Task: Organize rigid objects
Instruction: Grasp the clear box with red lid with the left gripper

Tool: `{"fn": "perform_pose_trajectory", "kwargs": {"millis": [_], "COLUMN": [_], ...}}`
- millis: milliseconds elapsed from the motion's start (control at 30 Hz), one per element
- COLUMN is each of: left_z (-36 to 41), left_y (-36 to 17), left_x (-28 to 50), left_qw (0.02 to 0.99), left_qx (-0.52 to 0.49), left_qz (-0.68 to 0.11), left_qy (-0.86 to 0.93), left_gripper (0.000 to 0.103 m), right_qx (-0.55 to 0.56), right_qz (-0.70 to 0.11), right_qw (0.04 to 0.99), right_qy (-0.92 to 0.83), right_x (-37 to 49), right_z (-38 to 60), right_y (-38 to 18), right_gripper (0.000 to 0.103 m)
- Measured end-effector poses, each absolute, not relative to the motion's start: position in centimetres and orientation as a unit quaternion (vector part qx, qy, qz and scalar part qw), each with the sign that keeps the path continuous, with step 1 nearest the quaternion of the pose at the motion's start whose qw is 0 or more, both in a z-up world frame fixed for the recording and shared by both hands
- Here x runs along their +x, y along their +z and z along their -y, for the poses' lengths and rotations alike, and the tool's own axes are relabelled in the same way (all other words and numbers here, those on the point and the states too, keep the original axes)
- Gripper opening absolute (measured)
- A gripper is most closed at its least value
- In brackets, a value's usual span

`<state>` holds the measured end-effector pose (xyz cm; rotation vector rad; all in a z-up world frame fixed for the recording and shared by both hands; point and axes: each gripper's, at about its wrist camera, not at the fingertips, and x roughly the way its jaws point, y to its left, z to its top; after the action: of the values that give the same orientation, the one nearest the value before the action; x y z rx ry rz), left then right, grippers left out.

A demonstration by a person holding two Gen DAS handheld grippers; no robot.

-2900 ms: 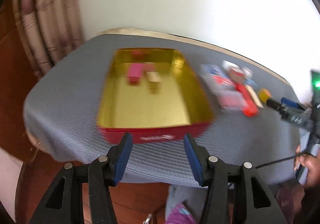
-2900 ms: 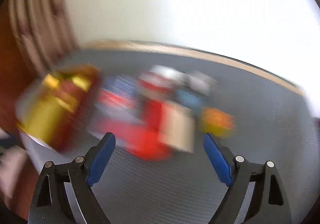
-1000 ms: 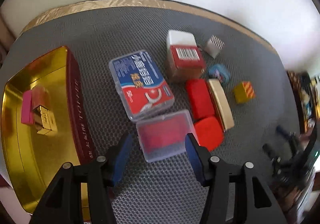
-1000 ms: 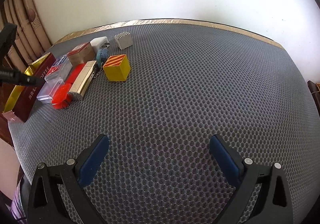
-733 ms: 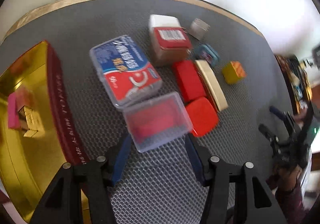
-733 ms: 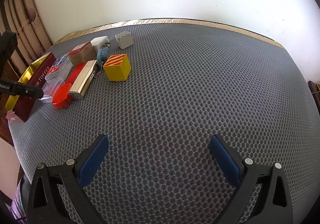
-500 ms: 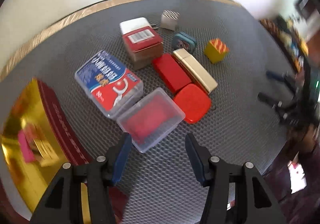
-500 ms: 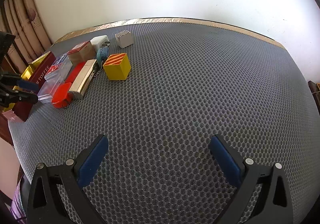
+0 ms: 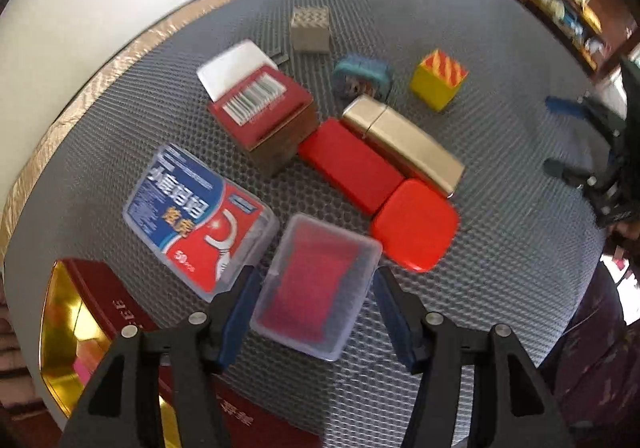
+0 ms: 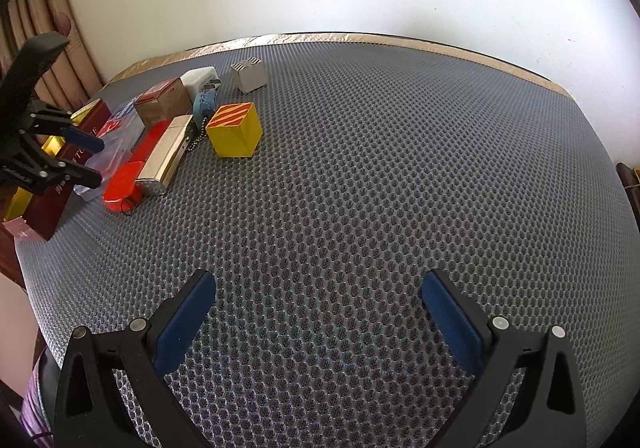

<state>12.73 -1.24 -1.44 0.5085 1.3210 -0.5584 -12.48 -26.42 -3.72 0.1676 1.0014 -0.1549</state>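
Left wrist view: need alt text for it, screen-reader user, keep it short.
The open left gripper straddles a clear plastic case with red contents on a grey mesh mat, with a visible gap beside the right finger. Beyond it lie a floss-pick box, red cases, a gold case and a yellow striped cube; a gold-lined red tin sits at lower left.

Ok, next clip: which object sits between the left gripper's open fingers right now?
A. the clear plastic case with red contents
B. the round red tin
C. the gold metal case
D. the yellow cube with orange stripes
A. In the left wrist view the clear plastic case lies between the blue fingertips of the left gripper, jaws open around it and not visibly clamped.
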Motion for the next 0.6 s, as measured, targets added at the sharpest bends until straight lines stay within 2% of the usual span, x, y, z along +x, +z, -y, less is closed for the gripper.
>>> {"fn": "perform_pose_trajectory", "kwargs": {"millis": [100,300,433,600], "left_z": [2.1,0.8,-0.4,-3.1], "left_y": [-3.0,-2.8,-2.4,-1.4], "left_x": [12.8,13.1,13.0,11.3], "left_qw": [0.703,0.710,0.731,0.760], "left_qx": [0.258,0.175,0.136,0.051], "left_qz": [-0.610,-0.628,-0.625,-0.614], "left_qy": [-0.261,-0.266,-0.236,-0.209], "left_gripper": [0.065,0.064,0.054,0.054], "right_qx": [0.080,0.078,0.076,0.073], "right_qz": [-0.479,-0.481,-0.481,-0.483], "right_qw": [0.871,0.870,0.870,0.869], "right_qy": [-0.074,-0.075,-0.075,-0.075], "right_x": [-12.4,-12.4,-12.4,-12.3], "right_z": [26.4,26.4,26.2,26.1], "right_y": [-3.7,-3.8,-3.9,-4.0], "right_gripper": [0.103,0.103,0.103,0.103]}}
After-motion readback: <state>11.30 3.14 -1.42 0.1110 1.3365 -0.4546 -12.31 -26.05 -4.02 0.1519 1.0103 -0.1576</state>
